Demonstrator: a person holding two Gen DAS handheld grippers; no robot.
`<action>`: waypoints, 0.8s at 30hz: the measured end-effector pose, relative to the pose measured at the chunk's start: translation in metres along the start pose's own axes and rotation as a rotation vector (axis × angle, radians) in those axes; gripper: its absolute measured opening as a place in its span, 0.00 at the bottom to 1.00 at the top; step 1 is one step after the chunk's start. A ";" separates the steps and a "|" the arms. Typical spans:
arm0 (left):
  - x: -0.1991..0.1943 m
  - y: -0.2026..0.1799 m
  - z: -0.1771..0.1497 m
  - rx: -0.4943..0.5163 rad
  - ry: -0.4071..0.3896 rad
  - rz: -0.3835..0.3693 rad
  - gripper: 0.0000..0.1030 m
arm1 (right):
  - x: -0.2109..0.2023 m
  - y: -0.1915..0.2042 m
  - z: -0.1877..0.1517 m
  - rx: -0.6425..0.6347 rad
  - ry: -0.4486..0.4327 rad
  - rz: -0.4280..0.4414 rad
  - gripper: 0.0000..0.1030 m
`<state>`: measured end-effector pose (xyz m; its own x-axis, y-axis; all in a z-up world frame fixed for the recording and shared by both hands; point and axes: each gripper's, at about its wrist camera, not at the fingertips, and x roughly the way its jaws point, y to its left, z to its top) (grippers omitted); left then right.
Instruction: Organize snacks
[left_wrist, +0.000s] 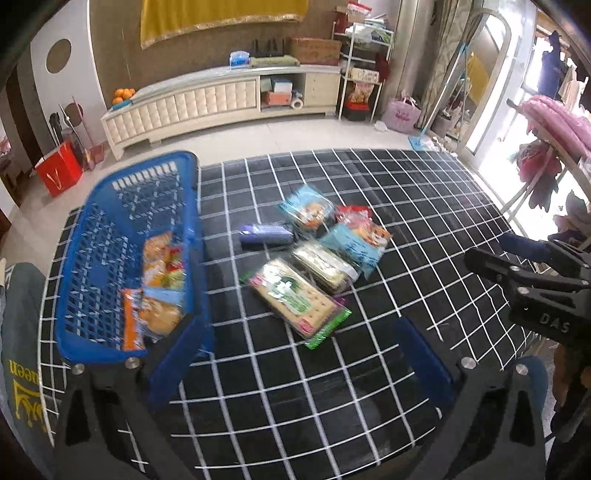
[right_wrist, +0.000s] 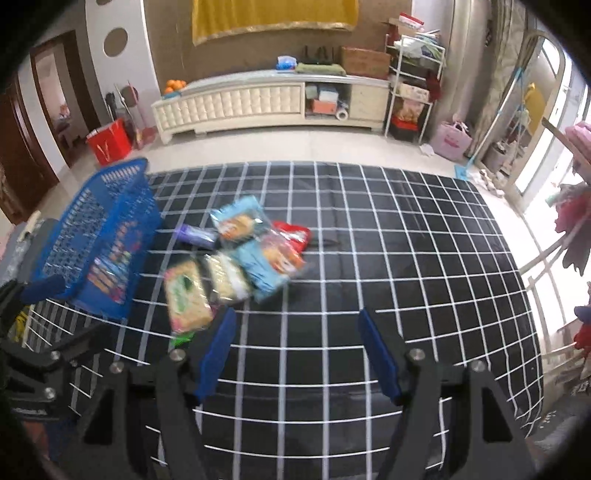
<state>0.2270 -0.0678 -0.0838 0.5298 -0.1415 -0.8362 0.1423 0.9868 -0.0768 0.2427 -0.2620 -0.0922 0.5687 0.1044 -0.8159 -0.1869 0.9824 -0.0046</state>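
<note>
Blue basket (left_wrist: 129, 236) at table's left, orange snack packs (left_wrist: 162, 291) inside. Left gripper (left_wrist: 299, 354) tilted down over checked tablecloth (left_wrist: 424, 206), jaws wide, empty. Loose snack packets (left_wrist: 314, 258) clustered mid-table. Right gripper (right_wrist: 297, 350) angled down, parted, grasping nothing.

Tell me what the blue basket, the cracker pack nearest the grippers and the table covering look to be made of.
Blue basket: rigid moulded plastic, judging by the uniform colour and lattice walls. Cracker pack: clear glossy film, probably plastic; the biscuits show through and it catches highlights. Table covering: black with a white grid, faint sheen and creases; coated cloth or vinyl, I cannot tell which.
</note>
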 end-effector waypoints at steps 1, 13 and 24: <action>0.003 -0.004 -0.001 -0.004 0.006 -0.002 1.00 | 0.004 -0.002 -0.001 -0.007 0.007 0.002 0.71; 0.059 -0.006 0.004 -0.143 0.088 0.032 1.00 | 0.049 -0.024 0.005 -0.086 0.058 0.026 0.94; 0.123 0.000 0.017 -0.210 0.178 0.095 1.00 | 0.102 -0.027 0.025 -0.113 0.106 0.031 1.00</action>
<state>0.3060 -0.0859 -0.1773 0.3746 -0.0498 -0.9258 -0.0869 0.9923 -0.0886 0.3259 -0.2738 -0.1605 0.4745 0.1114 -0.8732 -0.2953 0.9546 -0.0387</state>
